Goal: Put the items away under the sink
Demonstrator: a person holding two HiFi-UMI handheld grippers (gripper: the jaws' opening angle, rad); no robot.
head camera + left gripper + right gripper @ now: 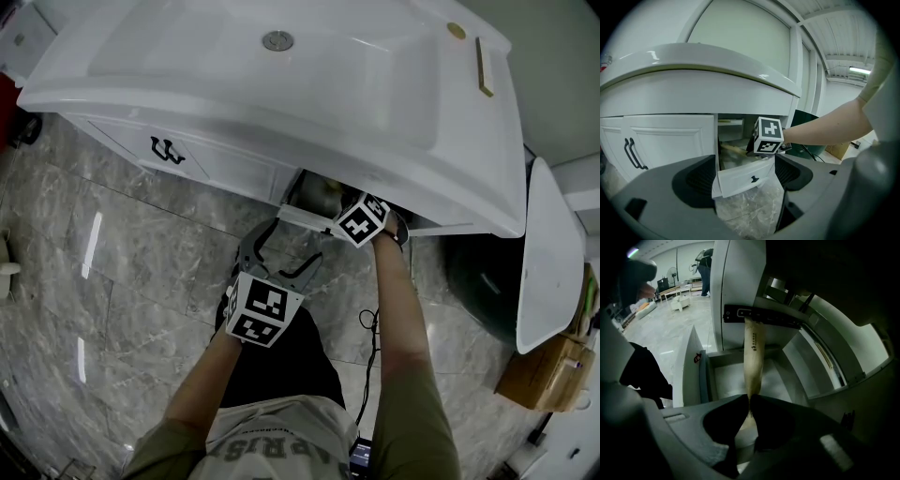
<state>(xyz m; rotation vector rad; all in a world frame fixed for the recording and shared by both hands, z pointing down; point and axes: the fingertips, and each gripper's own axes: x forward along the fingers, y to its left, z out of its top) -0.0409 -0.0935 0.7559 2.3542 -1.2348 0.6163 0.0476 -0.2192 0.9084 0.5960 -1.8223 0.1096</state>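
Right gripper view, what's pinched there?
- The right hand-held gripper (750,399) is closed tight on a long, slim, smooth beige item (753,352), which stretches ahead of its jaws over the open white drawer (780,376).
- And the left hand-held gripper (746,183)?
- Jaws wide apart, nothing between them, facing the glossy drawer.

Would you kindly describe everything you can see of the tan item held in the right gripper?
The tan item is long and slim, pale beige, with a small dark print near its far end; its material cannot be told. The right gripper pinches its near end between shut jaws. It stretches away over the inside of the open white drawer, and its far end runs up to the dark rail; whether they touch is unclear.
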